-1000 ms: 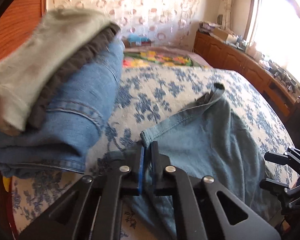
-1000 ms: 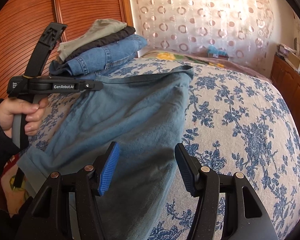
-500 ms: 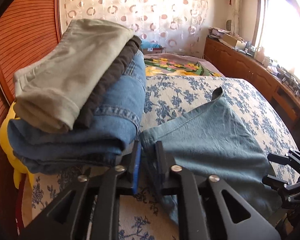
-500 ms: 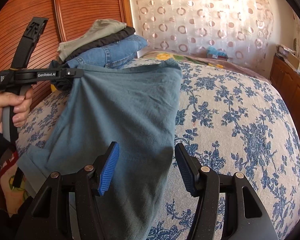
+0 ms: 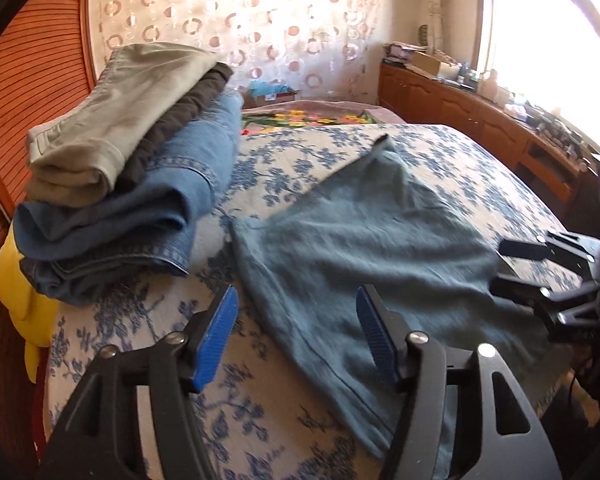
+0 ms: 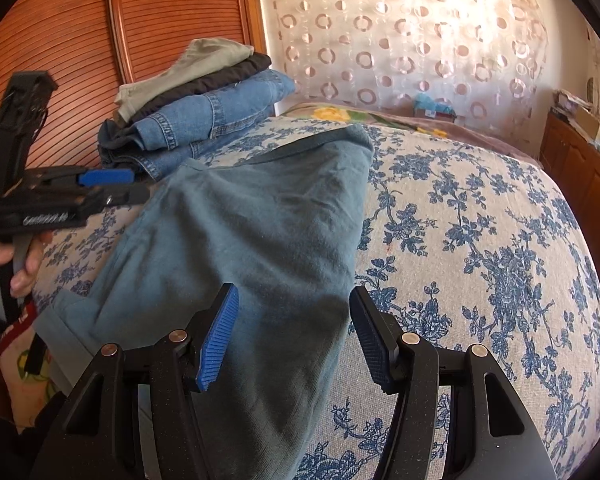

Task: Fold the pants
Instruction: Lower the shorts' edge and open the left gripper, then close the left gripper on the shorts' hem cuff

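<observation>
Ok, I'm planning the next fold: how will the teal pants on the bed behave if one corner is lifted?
The teal cotton-looking pants would likely sag: they lie wrinkled, draping over the edge of the floral bedspread. They look thin, so probably light. The weave looks matte, so they probably won't slide much.

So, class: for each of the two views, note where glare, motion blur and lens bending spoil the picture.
Left wrist view: the window is blown out white, the teal pants are smeared by motion, and the headboard bows in a curve. Right wrist view: sharper, with glare on the curtain and black corners from the fisheye.
</observation>
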The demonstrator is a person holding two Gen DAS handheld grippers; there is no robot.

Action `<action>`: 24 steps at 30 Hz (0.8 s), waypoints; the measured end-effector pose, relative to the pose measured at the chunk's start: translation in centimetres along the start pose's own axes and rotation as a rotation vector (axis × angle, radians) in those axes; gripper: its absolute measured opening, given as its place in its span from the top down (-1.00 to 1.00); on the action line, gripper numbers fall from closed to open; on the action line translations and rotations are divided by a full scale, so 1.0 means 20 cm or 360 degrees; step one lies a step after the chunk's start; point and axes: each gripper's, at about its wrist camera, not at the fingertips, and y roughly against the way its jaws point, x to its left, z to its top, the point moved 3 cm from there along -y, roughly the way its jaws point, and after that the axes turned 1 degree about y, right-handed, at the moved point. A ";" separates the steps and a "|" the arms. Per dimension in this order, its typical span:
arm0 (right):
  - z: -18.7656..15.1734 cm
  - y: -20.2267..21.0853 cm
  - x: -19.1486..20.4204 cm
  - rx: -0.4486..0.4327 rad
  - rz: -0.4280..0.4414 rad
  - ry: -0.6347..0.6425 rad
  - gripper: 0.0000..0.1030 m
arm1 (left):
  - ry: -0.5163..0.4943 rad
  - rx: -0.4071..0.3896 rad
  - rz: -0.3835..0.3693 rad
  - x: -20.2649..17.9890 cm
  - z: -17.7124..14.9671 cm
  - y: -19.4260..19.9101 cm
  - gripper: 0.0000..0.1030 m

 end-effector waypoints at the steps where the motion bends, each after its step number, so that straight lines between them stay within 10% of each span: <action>1: 0.00 0.00 0.00 0.0001 0.0001 0.0000 -0.15 | 0.0001 0.0004 -0.0013 -0.01 -0.02 0.00 -0.21; 24: 0.00 0.00 0.00 -0.0003 -0.0008 -0.0002 -0.15 | 0.0060 0.0111 -0.0020 -0.05 -0.27 0.03 -0.22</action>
